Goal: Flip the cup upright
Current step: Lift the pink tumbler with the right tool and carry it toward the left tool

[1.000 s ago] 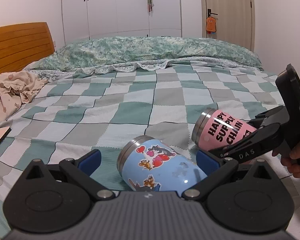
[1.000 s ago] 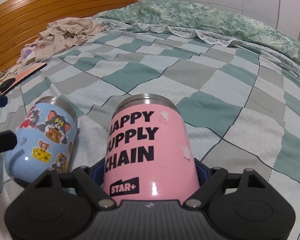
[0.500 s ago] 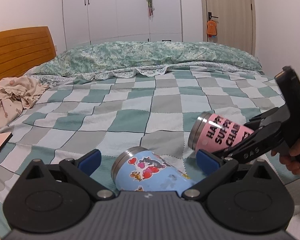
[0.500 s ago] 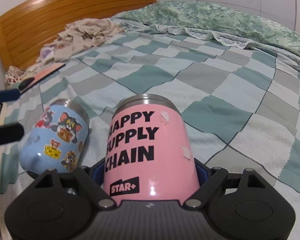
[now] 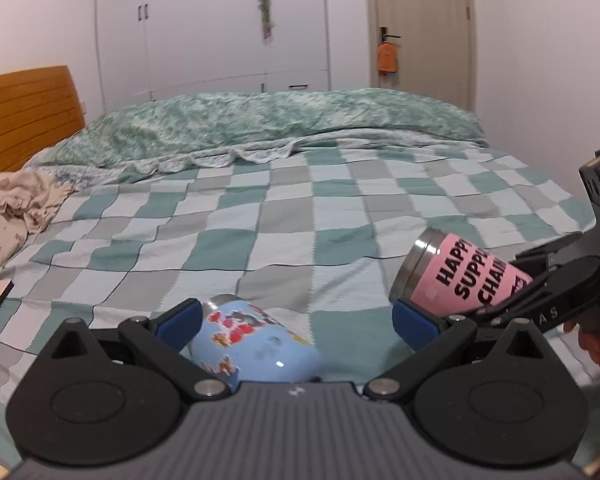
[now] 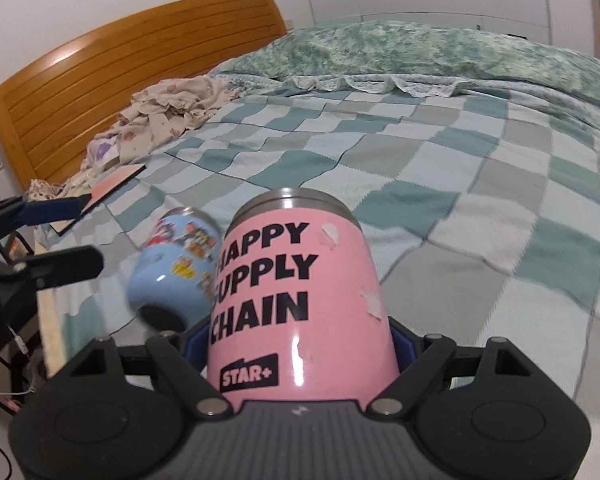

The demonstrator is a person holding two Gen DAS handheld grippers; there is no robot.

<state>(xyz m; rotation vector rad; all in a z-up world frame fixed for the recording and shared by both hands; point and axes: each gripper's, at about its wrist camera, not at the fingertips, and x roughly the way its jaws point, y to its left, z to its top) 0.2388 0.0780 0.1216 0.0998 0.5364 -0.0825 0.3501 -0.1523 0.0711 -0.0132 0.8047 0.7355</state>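
Right gripper (image 6: 300, 350) clamps pink cup (image 6: 296, 300) near base, steel rim tilted up toward 12 o'clock, lifted off checkered bedspread (image 6: 480, 208) for uprighting. Left gripper (image 5: 296, 324) spread wide, straddling blue cup (image 5: 252, 344), lying on side at pink cup's 9 o'clock, ungrasped.

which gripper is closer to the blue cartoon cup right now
Left. The left gripper has its open jaws around the blue cartoon cup; the right gripper grips the pink cup beside it.
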